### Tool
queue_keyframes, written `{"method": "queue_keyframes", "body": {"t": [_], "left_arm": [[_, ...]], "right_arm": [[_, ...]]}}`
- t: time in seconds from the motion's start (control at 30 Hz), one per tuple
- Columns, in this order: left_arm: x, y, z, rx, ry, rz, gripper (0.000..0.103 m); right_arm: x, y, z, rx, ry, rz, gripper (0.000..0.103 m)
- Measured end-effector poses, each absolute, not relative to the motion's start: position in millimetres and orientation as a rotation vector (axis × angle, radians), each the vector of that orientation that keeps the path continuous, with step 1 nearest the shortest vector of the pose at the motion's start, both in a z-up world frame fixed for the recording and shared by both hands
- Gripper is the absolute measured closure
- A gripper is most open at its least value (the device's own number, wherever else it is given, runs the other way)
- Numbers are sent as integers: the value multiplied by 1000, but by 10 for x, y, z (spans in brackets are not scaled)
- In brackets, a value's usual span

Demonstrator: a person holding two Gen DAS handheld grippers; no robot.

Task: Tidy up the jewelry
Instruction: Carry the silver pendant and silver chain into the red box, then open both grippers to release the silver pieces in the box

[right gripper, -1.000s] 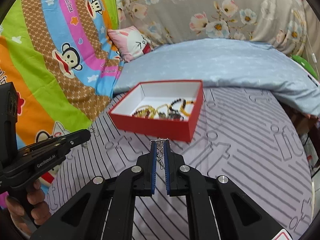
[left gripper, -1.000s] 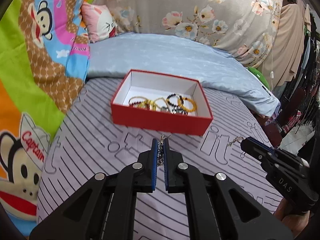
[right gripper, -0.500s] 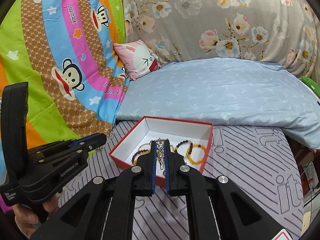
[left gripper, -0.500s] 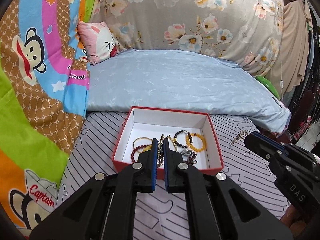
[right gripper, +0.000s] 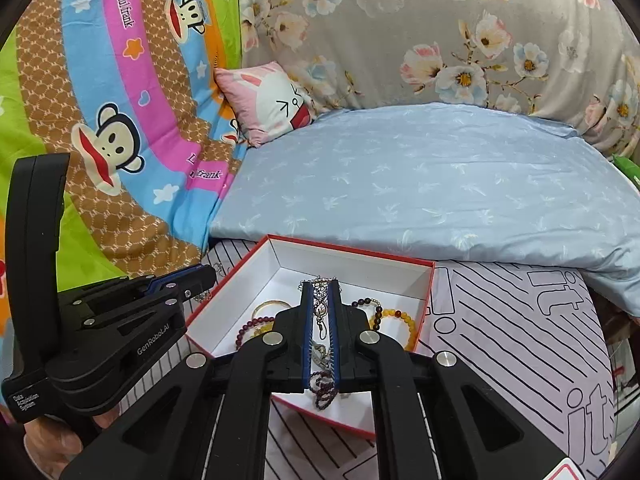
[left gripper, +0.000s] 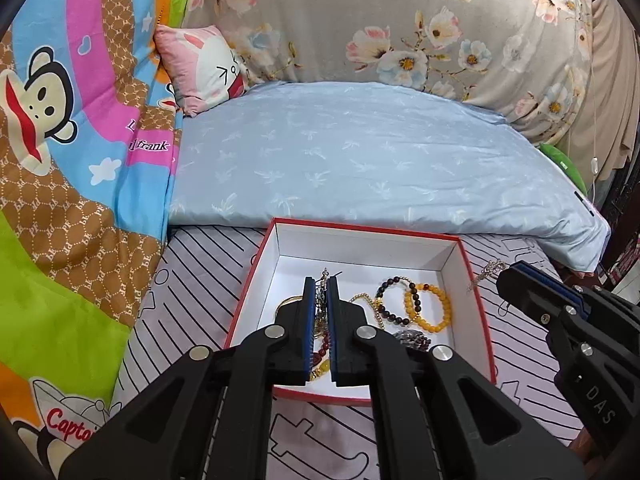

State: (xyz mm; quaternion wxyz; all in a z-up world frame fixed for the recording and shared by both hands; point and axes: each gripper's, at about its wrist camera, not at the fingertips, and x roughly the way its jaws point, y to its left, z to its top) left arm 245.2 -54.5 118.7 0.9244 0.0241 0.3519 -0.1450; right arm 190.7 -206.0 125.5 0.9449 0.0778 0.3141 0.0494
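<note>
So I've got both tongs pinched nearly all the way closed, each on an end of the same thin silver chain. Left gripper (left gripper: 319, 280) has a bit of chain (left gripper: 321, 298) poking out between the pads, and right gripper (right gripper: 320, 285) has the clasp end, with links hanging down the slot between the fingers. I can't see the slack between them, so I'm guessing it's one necklace.

Both tips are over the red box (left gripper: 485, 320) now, which sits on the striped sheet (left gripper: 208, 256) in front of the blue pillow (left gripper: 380, 152). The box already has an amber bracelet (left gripper: 427, 307), a dark bead one (left gripper: 390, 300), a gold bangle (right gripper: 272, 305) and some garnet-looking beads in it.

What worries me from here:
- If I let go of one end first, the chain swings and could drape over the box wall, half in, half out.
- Dropping it on the pile probably tangles it into the bracelets, fine links love catching on beads.
- The pads are ridged, so a link could snag and ride back out when I pull away.
- My right tip looks near the box's right wall; a bump could shove or tip it on soft bedding.
</note>
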Motion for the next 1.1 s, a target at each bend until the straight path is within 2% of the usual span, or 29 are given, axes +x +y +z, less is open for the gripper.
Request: {"method": "queue_keyframes", "body": {"t": [0.97,1.1], "left_arm": [[2887,-682,758,77,792,-272,98],[2927,-690,733,71,794,-267,95]], "right_arm": [[2429,-2048,708,143,745,83,97],[2460,-2030,686,127,749,83,96]]}}
